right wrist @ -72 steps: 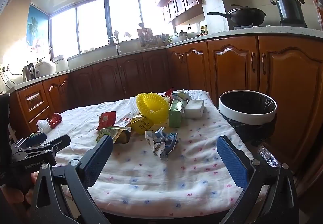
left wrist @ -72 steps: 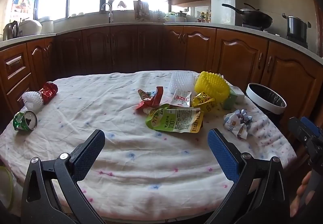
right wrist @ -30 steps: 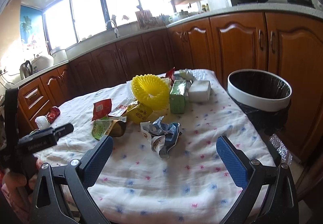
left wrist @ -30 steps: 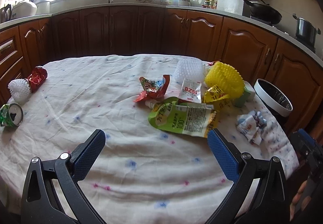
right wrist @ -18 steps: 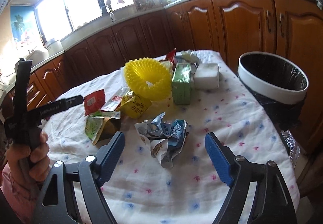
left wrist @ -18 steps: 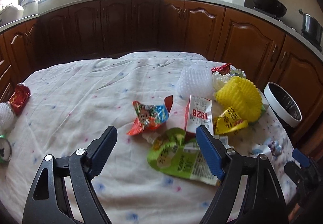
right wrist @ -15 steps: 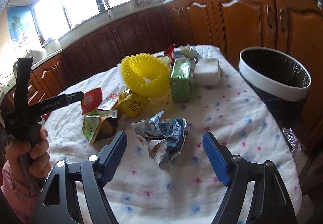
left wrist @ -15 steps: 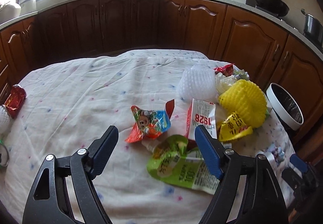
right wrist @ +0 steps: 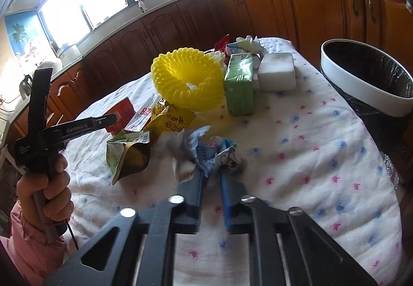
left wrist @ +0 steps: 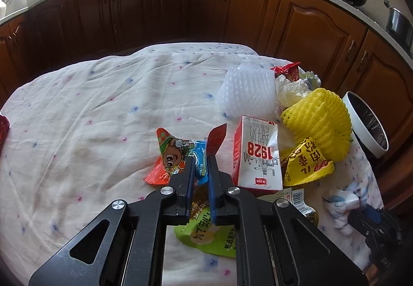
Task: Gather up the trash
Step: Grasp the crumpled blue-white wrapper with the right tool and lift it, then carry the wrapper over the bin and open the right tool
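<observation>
Trash lies scattered on a round table under a white flowered cloth (left wrist: pixel 103 105). My left gripper (left wrist: pixel 200 159) is closing its jaws on a red and blue cartoon snack wrapper (left wrist: pixel 175 154), whose blue edge is pinched between the pads. In the right wrist view my right gripper (right wrist: pixel 211 172) is closing on a crumpled blue and white wrapper (right wrist: pixel 206 149), with paper caught between its fingers. A white-rimmed bin with a black liner (right wrist: pixel 361 89) stands just off the table's right edge. The left gripper (right wrist: pixel 113 118) shows there too, held in a hand.
Around the held wrappers lie a yellow foam net (right wrist: pixel 185 79), a green carton (right wrist: pixel 238 84), a white block (right wrist: pixel 276 74), a "1928" milk carton (left wrist: pixel 258 154), a yellow packet (left wrist: pixel 304 162), a green pouch (left wrist: pixel 206 231) and a white foam net (left wrist: pixel 247 89). Wooden cabinets ring the table.
Both grippers moved forward and down over the table. Their jaws went from wide open to closed, the left on the cartoon wrapper and the right on the crumpled wrapper.
</observation>
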Motion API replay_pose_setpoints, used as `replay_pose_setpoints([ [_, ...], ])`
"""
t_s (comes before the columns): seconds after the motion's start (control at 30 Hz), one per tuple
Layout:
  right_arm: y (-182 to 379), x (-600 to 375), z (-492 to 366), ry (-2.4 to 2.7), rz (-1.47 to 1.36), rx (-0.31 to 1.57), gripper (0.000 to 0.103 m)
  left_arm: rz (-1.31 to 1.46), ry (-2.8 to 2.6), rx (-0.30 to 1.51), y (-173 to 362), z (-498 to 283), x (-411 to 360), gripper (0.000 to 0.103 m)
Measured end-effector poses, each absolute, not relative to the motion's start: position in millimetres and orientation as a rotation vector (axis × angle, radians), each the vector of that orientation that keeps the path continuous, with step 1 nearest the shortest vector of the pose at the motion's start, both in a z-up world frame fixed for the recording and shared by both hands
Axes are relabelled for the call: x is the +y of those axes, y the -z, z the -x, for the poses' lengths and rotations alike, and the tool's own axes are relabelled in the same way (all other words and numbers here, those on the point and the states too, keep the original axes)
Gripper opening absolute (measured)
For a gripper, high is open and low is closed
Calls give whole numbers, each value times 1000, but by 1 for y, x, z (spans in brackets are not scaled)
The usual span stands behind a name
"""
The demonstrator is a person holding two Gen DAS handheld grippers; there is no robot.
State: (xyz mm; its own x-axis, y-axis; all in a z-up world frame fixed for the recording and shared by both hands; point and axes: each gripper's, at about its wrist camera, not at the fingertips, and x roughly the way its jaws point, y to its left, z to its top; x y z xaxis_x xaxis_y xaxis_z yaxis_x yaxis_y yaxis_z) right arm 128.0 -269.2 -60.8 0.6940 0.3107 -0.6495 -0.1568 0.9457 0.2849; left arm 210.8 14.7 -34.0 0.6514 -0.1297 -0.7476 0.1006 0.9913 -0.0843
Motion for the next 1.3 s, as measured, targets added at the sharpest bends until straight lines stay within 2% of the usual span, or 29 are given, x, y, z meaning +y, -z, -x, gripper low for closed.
replay_pose_setpoints([
  [0.1, 56, -271, -124, -273, -211, 745, 2, 57, 140, 840, 30, -208, 19, 3],
  [0.53, 23, -303, -108, -257, -221, 657, 2, 105, 232, 726, -24, -161, 6, 2],
  [1.3, -11, -442, -118, -6, -323, 560, 2, 30, 594, 722, -51, -166, -157, 2],
])
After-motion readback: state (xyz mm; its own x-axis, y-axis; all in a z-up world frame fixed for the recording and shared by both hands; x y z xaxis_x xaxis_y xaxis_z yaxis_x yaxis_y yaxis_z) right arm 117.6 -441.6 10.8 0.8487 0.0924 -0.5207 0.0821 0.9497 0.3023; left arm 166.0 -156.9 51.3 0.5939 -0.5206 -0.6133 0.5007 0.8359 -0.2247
